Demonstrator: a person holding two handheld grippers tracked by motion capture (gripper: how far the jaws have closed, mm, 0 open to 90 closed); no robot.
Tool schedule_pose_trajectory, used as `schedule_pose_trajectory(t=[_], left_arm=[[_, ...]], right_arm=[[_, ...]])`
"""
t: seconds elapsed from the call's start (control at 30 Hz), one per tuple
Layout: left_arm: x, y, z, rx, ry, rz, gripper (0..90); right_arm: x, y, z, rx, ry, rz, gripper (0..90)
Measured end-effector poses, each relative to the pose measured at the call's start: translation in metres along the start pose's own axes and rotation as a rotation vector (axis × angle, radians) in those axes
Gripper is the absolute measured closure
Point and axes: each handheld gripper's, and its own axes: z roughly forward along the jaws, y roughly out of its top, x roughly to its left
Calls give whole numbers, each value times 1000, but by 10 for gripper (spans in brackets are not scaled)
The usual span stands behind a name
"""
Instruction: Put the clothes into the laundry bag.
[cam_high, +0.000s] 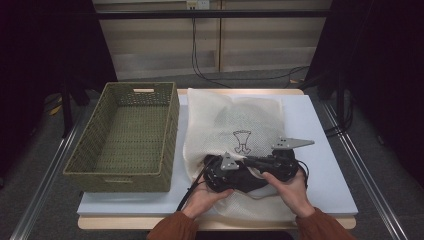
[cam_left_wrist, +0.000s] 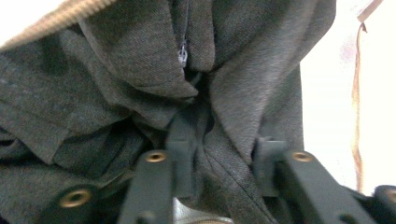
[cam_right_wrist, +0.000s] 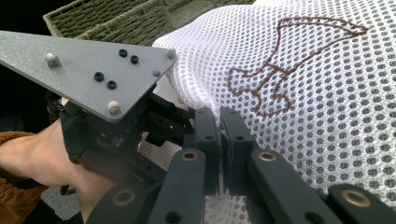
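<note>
Nearest us, the left tool (cam_left_wrist: 219, 175) is clamped on a fold of the dark grey zippered garment (cam_left_wrist: 140, 93) at the near edge of the counter (cam_high: 325, 165), while the right tool (cam_right_wrist: 222, 149), pressed together, pinches the white mesh laundry bag's (cam_right_wrist: 327, 93) edge, apparently holding its mouth for stuffing.

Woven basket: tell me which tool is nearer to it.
Left. The left tool works at the near edge of the mesh bag, just right of the woven basket; the right tool sits farther right.
</note>
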Motion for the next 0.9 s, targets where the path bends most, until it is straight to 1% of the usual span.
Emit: schedule_pose_trajectory(t=[0.03,0.07,0.1,0.13,0.17,0.2,0.23,0.27,0.3,0.33,0.37,0.43,0.53,0.57,0.63,0.67,0.7,0.73,0.77,0.8,0.83,0.87,0.9], left_arm=[[2,0,-1,4,-6,1,744],[4,1,-1,5,-12,-14,761],[6,0,1,-26,-23,-22,772],[7,1,0,-6,-14,-16,779],[8,2,1,-19,-12,-28,782],[8,3,1,-12,-6,-30,786],[9,4,2,-28,-5,-32,790],[10,6,1,-15,5,-32,792],[11,6,3,-34,6,-25,794],[11,8,2,-23,21,-35,795],[12,10,2,-23,30,-33,796],[14,12,2,-43,39,-41,799],[18,16,1,-47,69,-63,799],[20,17,1,-58,72,-75,798],[24,19,1,-62,78,-105,798],[26,20,1,-71,84,-96,798],[26,21,0,-73,95,-100,798],[27,22,0,-78,89,-114,798],[28,23,0,-78,91,-120,798],[29,24,-1,-81,98,-117,798],[29,25,-1,-94,90,-131,798],[31,26,-2,-94,85,-131,798],[30,28,-3,-99,90,-133,798]], right_arm=[[0,0,0,-1,1,-3,873],[1,0,0,2,1,-5,873],[1,0,0,1,3,-3,873],[1,0,0,1,4,-3,873],[2,0,0,1,5,-3,873],[2,0,0,-1,6,-3,874],[3,1,0,-2,8,-3,873],[3,1,-1,-3,9,-4,873],[3,1,-1,-7,11,-8,873],[4,2,-1,-8,14,-9,874],[5,2,-2,-9,13,-9,873],[7,4,-4,-16,18,-11,873],[7,4,-5,-22,24,-12,874],[7,5,-5,-23,26,-12,874],[7,5,-5,-23,28,-14,874],[7,5,-5,-21,28,-10,873],[7,5,-5,-21,35,-7,872],[7,4,-5,-22,39,-6,872],[8,5,-5,-23,44,-3,872],[8,5,-4,-22,43,-5,872],[9,5,-4,-23,42,-7,872],[9,5,-4,-22,46,-7,872],[10,5,-4,-22,47,-9,872]])
